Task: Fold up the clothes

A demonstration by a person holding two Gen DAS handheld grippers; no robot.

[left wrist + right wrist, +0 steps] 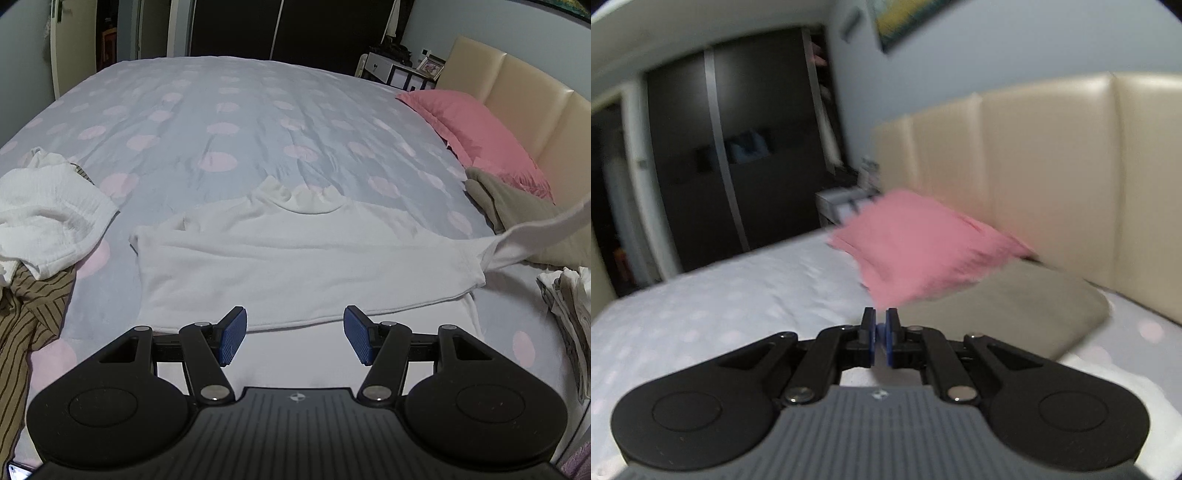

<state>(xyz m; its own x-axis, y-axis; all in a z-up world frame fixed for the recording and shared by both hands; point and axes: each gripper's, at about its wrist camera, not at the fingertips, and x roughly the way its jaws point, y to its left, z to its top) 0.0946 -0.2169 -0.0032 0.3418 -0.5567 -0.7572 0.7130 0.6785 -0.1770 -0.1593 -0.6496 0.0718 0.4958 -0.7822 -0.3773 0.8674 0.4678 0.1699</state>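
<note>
White and soft-looking, the sweater (295,258) lies flat on the bed (229,122), just in front of the left gripper (294,334). Its long axis runs side to side across the left wrist view; the ruffled collar (310,197) points away from the gripper, toward the far edge of the bed, and the hem lies nearest the blue pads (233,334). One sleeve (535,230) stretches off to the right of the sweater body, lifted clear of the bed and running out of view at the frame edge.

The left gripper's jaws stand wide apart, holding nothing, just over the hem. The right gripper (881,334) has its jaws drawn narrow; a sliver of gap shows between the pads, and what they pinch, if anything, cannot be told from the blurred view.

Left of the sweater sits a crumpled white garment (48,214) atop a brown striped one (26,317). To its right lie a grey-green pillow (517,210), a pink pillow (469,118) and the cream headboard (517,81).
</note>
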